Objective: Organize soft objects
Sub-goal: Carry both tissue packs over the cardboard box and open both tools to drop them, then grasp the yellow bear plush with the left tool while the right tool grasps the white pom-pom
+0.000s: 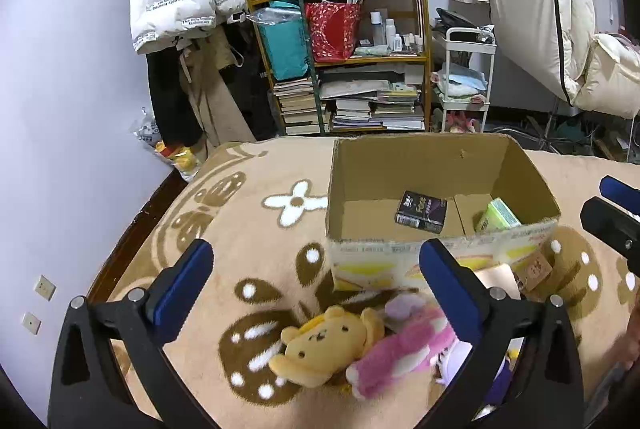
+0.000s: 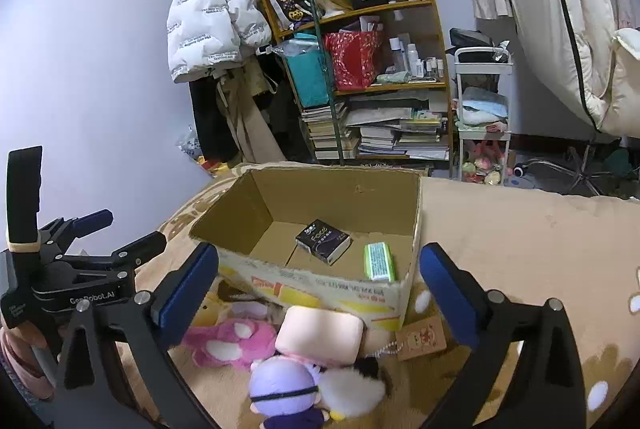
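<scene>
An open cardboard box [image 1: 404, 261] [image 2: 320, 293] stands on the tan patterned blanket [image 1: 248, 229]. In front of it lie soft toys: a yellow bear plush [image 1: 324, 343], a pink plush [image 1: 400, 353] [image 2: 228, 343], a pale pink cushion-like toy [image 2: 320, 335] and a purple-headed doll [image 2: 282, 387]. My left gripper [image 1: 316, 269] is open and empty above the bear and pink plush. My right gripper [image 2: 318, 273] is open and empty above the cushion toy and doll. Each gripper shows at the edge of the other's view.
Inside the box lie a black tissue pack [image 1: 420, 215] [image 2: 323, 241] and a green pack [image 1: 498, 215] [image 2: 378, 261]. A tan tag [image 2: 422, 339] lies by the box corner. A cluttered bookshelf [image 1: 352, 69], hanging coats and a white cart [image 1: 466, 77] stand behind.
</scene>
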`<control>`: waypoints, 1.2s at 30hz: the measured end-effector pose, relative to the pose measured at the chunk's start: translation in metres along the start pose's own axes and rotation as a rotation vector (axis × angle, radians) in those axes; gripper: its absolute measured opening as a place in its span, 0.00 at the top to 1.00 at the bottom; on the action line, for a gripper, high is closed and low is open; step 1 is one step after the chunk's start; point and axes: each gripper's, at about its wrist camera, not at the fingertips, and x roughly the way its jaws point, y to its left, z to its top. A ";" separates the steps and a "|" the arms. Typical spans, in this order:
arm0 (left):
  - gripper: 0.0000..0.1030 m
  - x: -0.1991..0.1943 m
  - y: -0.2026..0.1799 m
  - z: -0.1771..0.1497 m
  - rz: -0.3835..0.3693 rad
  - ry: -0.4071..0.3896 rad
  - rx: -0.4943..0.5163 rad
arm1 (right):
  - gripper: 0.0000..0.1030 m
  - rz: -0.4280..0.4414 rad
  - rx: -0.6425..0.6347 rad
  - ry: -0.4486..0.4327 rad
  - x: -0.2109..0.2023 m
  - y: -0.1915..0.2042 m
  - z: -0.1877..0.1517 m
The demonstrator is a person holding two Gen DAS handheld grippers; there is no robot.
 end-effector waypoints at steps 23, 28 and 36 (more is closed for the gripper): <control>0.01 0.023 0.037 -0.031 -0.040 0.222 -0.156 | 0.00 -0.023 0.091 0.250 0.019 -0.012 -0.040; 0.01 0.043 0.041 -0.038 -0.057 0.284 -0.170 | 0.00 -0.031 0.113 0.317 0.035 -0.018 -0.049; 0.01 0.074 0.034 -0.045 -0.083 0.378 -0.157 | 0.00 -0.057 0.121 0.425 0.060 -0.022 -0.066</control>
